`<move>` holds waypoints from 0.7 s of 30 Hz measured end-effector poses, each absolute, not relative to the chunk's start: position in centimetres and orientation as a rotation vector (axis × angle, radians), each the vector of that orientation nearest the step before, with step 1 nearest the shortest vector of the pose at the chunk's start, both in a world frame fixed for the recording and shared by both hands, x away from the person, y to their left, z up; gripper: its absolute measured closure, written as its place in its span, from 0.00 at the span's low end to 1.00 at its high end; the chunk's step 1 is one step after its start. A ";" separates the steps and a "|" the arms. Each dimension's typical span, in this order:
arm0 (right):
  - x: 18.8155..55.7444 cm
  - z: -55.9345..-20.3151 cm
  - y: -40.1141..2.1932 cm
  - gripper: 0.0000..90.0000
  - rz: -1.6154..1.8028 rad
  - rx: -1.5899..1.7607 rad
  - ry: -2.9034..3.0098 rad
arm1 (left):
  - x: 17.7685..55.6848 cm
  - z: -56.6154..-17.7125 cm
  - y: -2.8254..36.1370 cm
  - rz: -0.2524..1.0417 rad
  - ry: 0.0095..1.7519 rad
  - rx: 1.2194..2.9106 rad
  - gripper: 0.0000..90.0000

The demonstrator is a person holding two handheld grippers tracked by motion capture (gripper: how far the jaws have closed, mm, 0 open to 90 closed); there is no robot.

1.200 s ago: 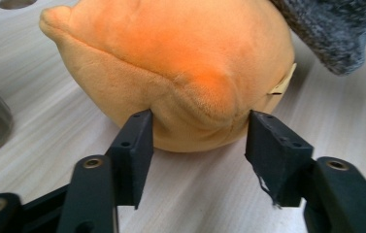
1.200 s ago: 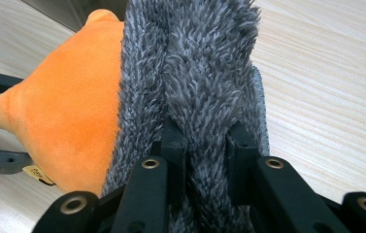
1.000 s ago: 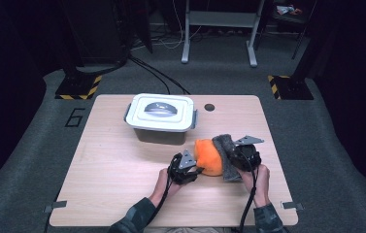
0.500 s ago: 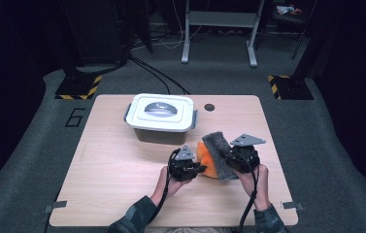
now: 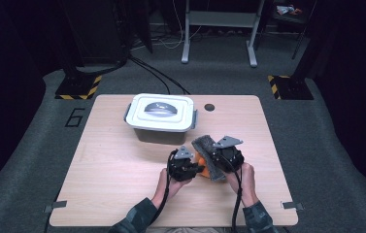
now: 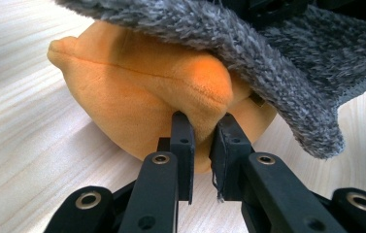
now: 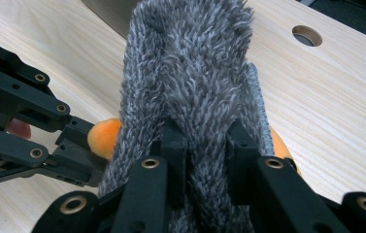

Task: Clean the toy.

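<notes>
From the high view, both my forearms came in from the near edge of the surface (image 5: 122,170), hands close together right of centre. My left gripper (image 5: 186,167) sat low against the orange plush toy (image 5: 200,159), and my right gripper (image 5: 225,156) held the grey fuzzy cloth (image 5: 205,145) over that toy, just near of the white lidded box (image 5: 160,112). Against the earlier pictures, the right hand had carried the cloth leftward, so far less orange showed, and the two grippers stood closer together; the box had not shifted.

In the left gripper view, my jaws had just been closing and now pinched a fold of the orange toy (image 6: 171,97) between their tips, the grey cloth (image 6: 277,63) draped over its top and right side.

In the right gripper view, my jaws were clamped on a bunched ridge of the cloth (image 7: 195,82), which rose between them. The left gripper (image 7: 81,141) reached in from the left, touching a patch of orange toy (image 7: 104,138) beside the cloth.
</notes>
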State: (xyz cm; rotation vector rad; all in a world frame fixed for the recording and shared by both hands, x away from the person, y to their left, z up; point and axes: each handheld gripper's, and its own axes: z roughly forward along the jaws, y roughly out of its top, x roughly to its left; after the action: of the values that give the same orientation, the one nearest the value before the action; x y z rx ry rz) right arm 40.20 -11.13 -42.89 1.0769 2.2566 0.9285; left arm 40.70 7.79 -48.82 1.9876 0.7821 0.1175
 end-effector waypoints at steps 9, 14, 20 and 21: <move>40.2 -42.8 -12.4 0.83 0.940 1.101 2.230 | 40.7 -48.8 7.7 0.131 0.785 1.972 0.89; 40.0 -42.9 -13.7 0.82 0.925 1.138 2.200 | 40.7 -48.8 7.8 0.125 0.786 1.971 0.89; 40.0 -43.5 -15.8 0.83 0.940 1.190 2.176 | 40.6 -48.8 7.7 0.120 0.784 1.959 0.89; 40.0 -43.6 -16.0 0.82 0.942 1.213 2.161 | 40.6 -48.9 7.8 0.121 0.782 1.956 0.89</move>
State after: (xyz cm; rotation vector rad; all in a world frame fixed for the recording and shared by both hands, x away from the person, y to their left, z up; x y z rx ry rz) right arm 40.02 -16.03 -43.60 1.2132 2.1605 0.9425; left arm 40.63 7.76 -48.86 1.9562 0.7817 0.1208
